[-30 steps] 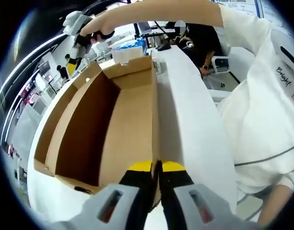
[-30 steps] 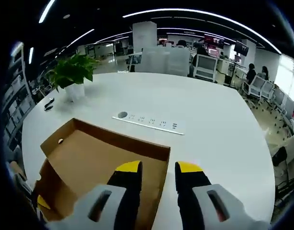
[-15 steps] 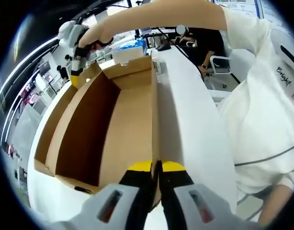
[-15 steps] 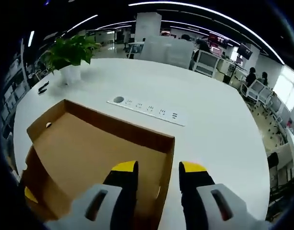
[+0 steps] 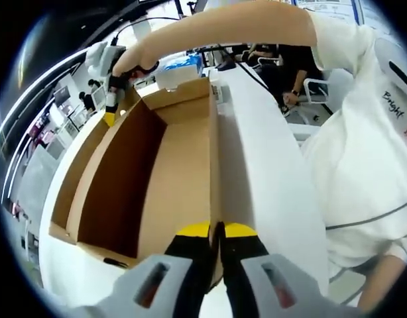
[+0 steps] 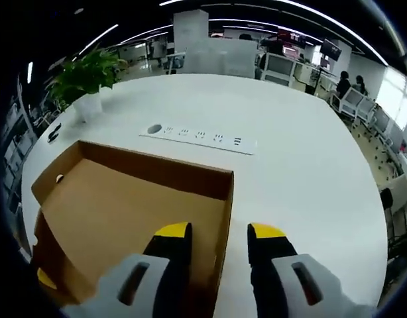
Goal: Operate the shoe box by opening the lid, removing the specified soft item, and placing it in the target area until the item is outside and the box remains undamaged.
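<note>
An open brown cardboard shoe box (image 5: 157, 165) lies on the white table, its inside showing bare cardboard. My left gripper (image 5: 217, 228) is shut on the top edge of the box's near right wall. In the left gripper view, a hand holds the right gripper (image 5: 111, 109) at the box's far left corner, yellow tips pointing down. In the right gripper view the same box (image 6: 117, 212) lies below, and my right gripper (image 6: 220, 233) is open, one jaw on each side of the box's side wall. A yellow tip (image 6: 44, 278) shows at the box's lower left.
A white power strip (image 6: 197, 138) lies on the table just beyond the box. A potted plant (image 6: 84, 76) and a small black object (image 6: 54, 132) stand at the far left. The person's white sleeve and torso (image 5: 362, 152) are on the right. Office chairs and desks surround the table.
The right gripper has come down toward the box's far corner, and its jaws now straddle the wall. The left gripper has kept its hold and place.
</note>
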Demonstrator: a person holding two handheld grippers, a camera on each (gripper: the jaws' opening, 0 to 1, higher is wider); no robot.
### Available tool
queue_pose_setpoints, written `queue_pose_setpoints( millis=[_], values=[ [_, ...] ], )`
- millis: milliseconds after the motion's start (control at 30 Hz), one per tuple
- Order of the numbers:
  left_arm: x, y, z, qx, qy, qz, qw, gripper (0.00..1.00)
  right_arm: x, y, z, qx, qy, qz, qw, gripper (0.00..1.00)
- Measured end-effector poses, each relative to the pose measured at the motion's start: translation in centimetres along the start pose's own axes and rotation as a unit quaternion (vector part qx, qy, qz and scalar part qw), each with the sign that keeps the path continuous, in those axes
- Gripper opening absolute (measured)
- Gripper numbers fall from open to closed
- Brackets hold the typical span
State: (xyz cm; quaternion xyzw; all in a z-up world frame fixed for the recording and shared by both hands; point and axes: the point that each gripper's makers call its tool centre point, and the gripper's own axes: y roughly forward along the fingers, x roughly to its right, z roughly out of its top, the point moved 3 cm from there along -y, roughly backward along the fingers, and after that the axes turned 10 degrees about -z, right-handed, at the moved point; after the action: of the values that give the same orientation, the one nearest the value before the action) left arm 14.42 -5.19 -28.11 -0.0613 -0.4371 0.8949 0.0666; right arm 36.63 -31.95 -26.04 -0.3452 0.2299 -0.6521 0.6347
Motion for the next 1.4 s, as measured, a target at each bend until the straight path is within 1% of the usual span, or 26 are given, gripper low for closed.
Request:
queue_pose_setpoints(
  millis=[67, 133, 167, 200, 233, 333, 400, 467, 500, 533, 567, 600, 633, 667, 700, 767, 800, 867, 933, 967, 1000, 1067, 1133, 1233, 1300, 1400],
  values=[
    [0.0, 0.0, 0.0, 0.000, -0.001, -0.001, 1.0000, 0.03, -0.2, 0.3, 0.4, 0.002, 0.000, 0.006, 1.0000, 0.33],
    [0.0, 0.0, 0.0, -0.001, -0.001, -0.001, 1.0000, 0.03, -0.5, 0.4, 0.4, 0.000, 0.000, 0.010, 0.9999, 0.32],
    [0.0, 0.0, 0.0, -0.001, -0.001, -0.001, 1.0000, 0.03, -0.9, -0.1, -0.1, 0.000, 0.003, 0.012, 0.9999, 0.31],
    [0.0, 0.0, 0.0, -0.001, -0.001, -0.001, 1.0000, 0.03, -1.1, -0.1, -0.2, 0.001, 0.004, 0.013, 0.9999, 0.29],
    [0.0, 0.0, 0.0, -0.001, -0.001, 0.000, 1.0000, 0.03, -1.0, 0.3, 0.3, 0.001, 0.006, 0.016, 0.9998, 0.26],
    [0.1, 0.1, 0.0, -0.001, -0.001, 0.000, 1.0000, 0.04, -0.9, 0.6, 0.2, -0.002, 0.000, 0.011, 0.9999, 0.24],
    [0.1, 0.1, 0.0, -0.001, -0.001, 0.000, 1.0000, 0.04, -0.6, 0.6, 0.3, 0.001, -0.001, 0.003, 1.0000, 0.19],
    [0.2, 0.1, 0.0, 0.000, -0.001, -0.001, 1.0000, 0.03, 0.1, 0.5, 0.3, 0.006, -0.003, -0.019, 0.9998, 0.11],
    [0.2, 0.1, 0.0, 0.000, -0.001, -0.001, 1.0000, 0.03, 0.8, 0.7, 0.5, 0.007, -0.024, -0.039, 0.9989, 0.06],
    [0.2, 0.1, 0.0, -0.001, 0.000, -0.001, 1.0000, 0.03, 1.3, 0.7, 0.4, 0.000, -0.045, -0.056, 0.9974, 0.05],
    [0.3, 0.1, 0.0, -0.001, 0.001, -0.002, 1.0000, 0.04, 0.9, 0.7, 0.1, -0.005, -0.053, -0.056, 0.9970, 0.05],
    [0.3, 0.1, 0.0, 0.000, 0.001, -0.001, 1.0000, 0.04, 0.3, 0.8, 0.1, 0.004, -0.052, -0.054, 0.9972, 0.05],
    [0.3, 0.1, 0.0, 0.000, 0.000, -0.001, 1.0000, 0.04, 0.5, 0.4, 0.5, 0.024, -0.064, -0.065, 0.9955, 0.05],
    [0.3, 0.1, 0.0, 0.000, 0.002, 0.000, 1.0000, 0.04, 0.4, 0.1, 0.7, 0.041, -0.058, -0.068, 0.9951, 0.05],
    [0.3, 0.1, 0.0, 0.000, 0.002, 0.000, 1.0000, 0.04, 0.4, -0.1, 0.7, 0.050, -0.045, -0.065, 0.9956, 0.04],
    [0.4, 0.1, 0.0, -0.002, -0.001, -0.001, 1.0000, 0.03, 0.4, -0.6, 0.9, 0.064, -0.002, -0.053, 0.9965, 0.03],
    [0.4, 0.2, 0.0, -0.003, 0.000, -0.001, 1.0000, 0.03, 0.4, -0.7, 0.9, 0.067, 0.000, -0.050, 0.9965, 0.03],
    [0.4, 0.2, 0.0, -0.003, -0.002, -0.002, 1.0000, 0.03, 0.6, -0.7, 1.3, 0.076, 0.023, -0.042, 0.9960, 0.02],
    [0.4, 0.1, 0.0, -0.003, -0.002, -0.002, 1.0000, 0.03, 0.2, -1.0, 0.9, 0.078, 0.012, -0.046, 0.9958, 0.02],
    [0.4, 0.1, 0.0, -0.003, -0.003, -0.003, 1.0000, 0.03, 0.3, -1.0, 1.4, 0.096, 0.014, -0.049, 0.9941, 0.02],
    [0.4, 0.1, 0.0, -0.003, -0.001, -0.003, 1.0000, 0.03, 0.4, -1.1, 1.3, 0.097, 0.006, -0.054, 0.9938, 0.02],
    [0.5, 0.1, -0.1, -0.006, -0.007, -0.006, 0.9999, 0.03, 0.4, -1.9, 1.1, 0.101, 0.007, -0.056, 0.9932, 0.02],
    [0.6, 0.2, 0.0, -0.012, -0.010, -0.009, 0.9998, 0.02, 0.5, -2.7, 1.5, 0.118, 0.010, -0.056, 0.9913, 0.02],
    [0.6, 0.1, -0.1, -0.009, -0.015, -0.011, 0.9998, 0.02, 0.5, -3.1, 1.9, 0.125, -0.001, -0.062, 0.9902, 0.02],
    [0.6, -0.1, -0.3, -0.001, -0.015, -0.010, 0.9998, 0.02, 0.3, -3.5, 1.8, 0.137, 0.003, -0.064, 0.9885, 0.02],
    [0.6, 0.0, -0.2, 0.001, -0.015, -0.008, 0.9999, 0.02, 0.6, -3.7, 1.8, 0.133, 0.022, -0.060, 0.9891, 0.01]
  ],
)
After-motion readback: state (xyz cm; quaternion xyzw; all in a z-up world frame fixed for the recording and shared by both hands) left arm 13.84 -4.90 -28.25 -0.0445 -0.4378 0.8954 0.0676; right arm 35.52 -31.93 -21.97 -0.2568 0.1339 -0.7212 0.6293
